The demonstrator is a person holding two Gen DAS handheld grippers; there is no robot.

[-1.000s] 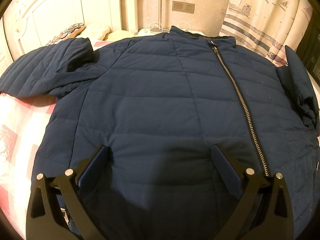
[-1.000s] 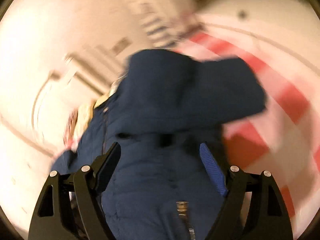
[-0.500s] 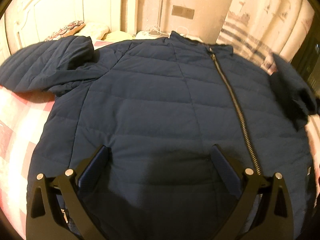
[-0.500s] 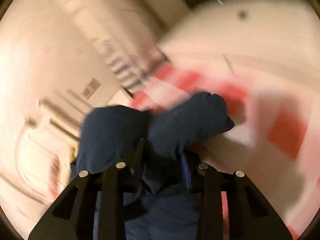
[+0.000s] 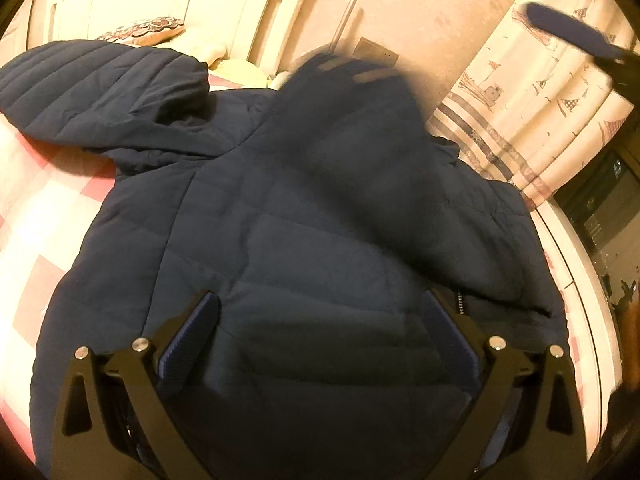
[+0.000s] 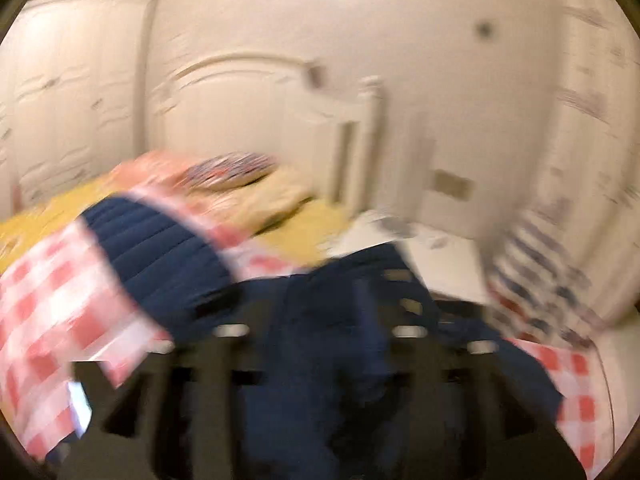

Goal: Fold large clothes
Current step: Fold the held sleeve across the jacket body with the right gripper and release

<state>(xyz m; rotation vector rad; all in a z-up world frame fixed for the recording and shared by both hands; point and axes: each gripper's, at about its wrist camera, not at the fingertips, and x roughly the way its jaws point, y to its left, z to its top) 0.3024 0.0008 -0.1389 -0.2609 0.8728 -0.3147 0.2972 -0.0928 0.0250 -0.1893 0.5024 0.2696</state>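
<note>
A navy quilted jacket (image 5: 280, 240) lies front up on the red-and-white checked bed sheet (image 5: 36, 240). One sleeve (image 5: 360, 128), blurred by motion, lies folded across the chest and hides most of the zipper (image 5: 462, 302). The other sleeve (image 5: 100, 88) stretches out to the left. My left gripper (image 5: 320, 304) hovers open over the jacket's lower front, holding nothing. At top right, one of my right gripper's blue pads (image 5: 568, 38) shows in the air, clear of the cloth. In the blurred right wrist view the right gripper (image 6: 320, 300) has opening jaws above the jacket (image 6: 340, 340).
A white headboard (image 5: 240, 12) and a patterned pillow (image 5: 140, 30) stand at the far end of the bed. A boat-print curtain (image 5: 520, 100) hangs at the right, with a wall socket (image 5: 378, 50) beside it. Dark furniture (image 5: 604, 208) stands past the bed's right edge.
The right gripper shut on the right sleeve, swung it up and over the chest, then let it go. The left view tilted and shifted slightly; its jaws stayed open.
</note>
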